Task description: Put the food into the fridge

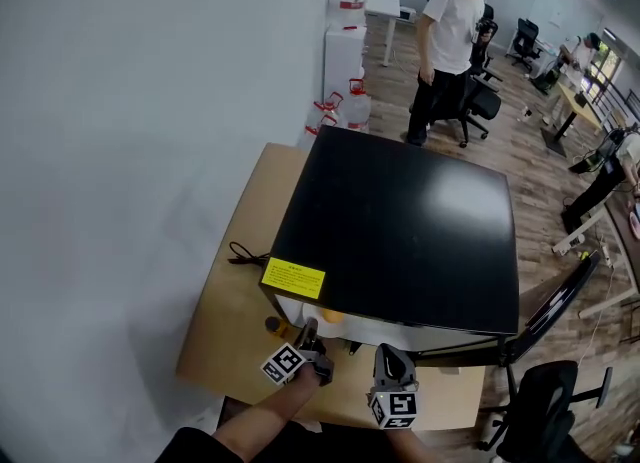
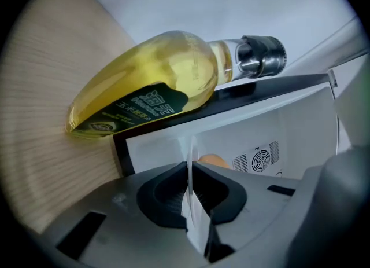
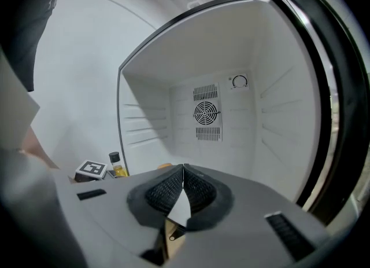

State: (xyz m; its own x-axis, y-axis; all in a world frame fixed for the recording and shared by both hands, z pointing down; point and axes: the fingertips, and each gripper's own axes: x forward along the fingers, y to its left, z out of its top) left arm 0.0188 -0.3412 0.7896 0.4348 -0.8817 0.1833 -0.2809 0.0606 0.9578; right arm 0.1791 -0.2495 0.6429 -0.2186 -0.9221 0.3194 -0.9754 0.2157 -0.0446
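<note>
Left gripper (image 2: 189, 171) pressed together, empty | right gripper (image 3: 183, 171) likewise | I saw oil bottle (image 2: 150, 81) upper left of frame, neck pointing upper right, nearer left gripper

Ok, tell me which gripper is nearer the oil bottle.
Left. The left gripper is close in front of the oil bottle, at the fridge's left edge; the right gripper faces the fridge's inside, farther over.

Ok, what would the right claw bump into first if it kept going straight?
Probably the back wall of the fridge, near the round fan grille. The right claw points into it with nothing showing in its way, though depth is unclear.
</note>
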